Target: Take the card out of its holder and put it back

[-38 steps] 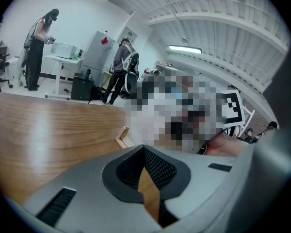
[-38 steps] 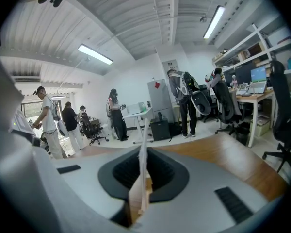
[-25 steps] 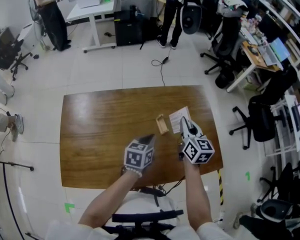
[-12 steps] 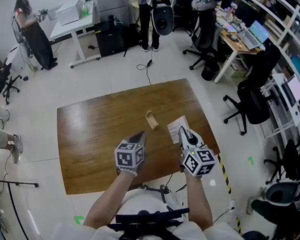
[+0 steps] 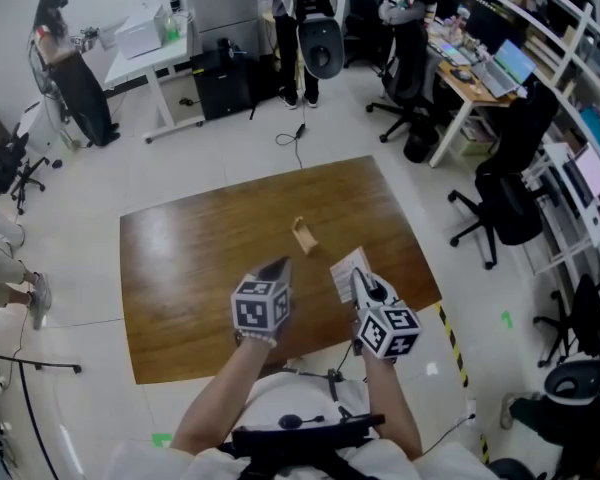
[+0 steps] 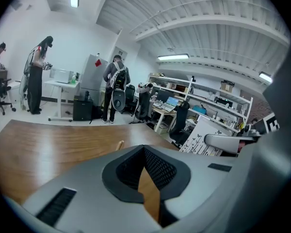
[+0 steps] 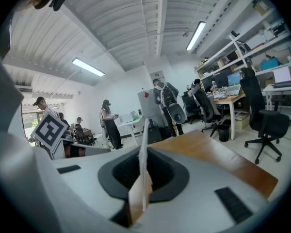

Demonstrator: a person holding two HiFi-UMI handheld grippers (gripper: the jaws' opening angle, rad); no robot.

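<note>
Forearms [image 5: 218, 396] come up from the bottom edge of the head view, and the hands on them are hidden behind the marker cubes [image 5: 260, 308]. The left gripper [image 5: 277, 267] hovers over the near part of the wooden table [image 5: 180, 258]. Its jaws are closed together with nothing between them, and its own view shows only a wedge of tabletop past the pads. The right gripper [image 5: 357, 280] is clamped on the white card [image 5: 342, 268], held clear of the table near the front right. In the right gripper view the card is edge-on, a thin pale strip running up between the pads, so its face cannot be read there. The left gripper view catches that face from the side, with a small dark print too fine to make out.

Beyond both grippers the small wooden card holder [image 5: 303, 236] stands alone near the table's middle, well apart from the card, its slot too small to see. The tabletop around it is bare to every edge.

Past the far edge lies pale floor [image 5: 240, 158] with a cable [image 5: 298, 133] trailing across it. Office chairs [image 5: 500, 203] crowd the right side. A white desk [image 5: 145, 53] and several people [image 5: 300, 8] stand at the back, partly cut off by the frame.
</note>
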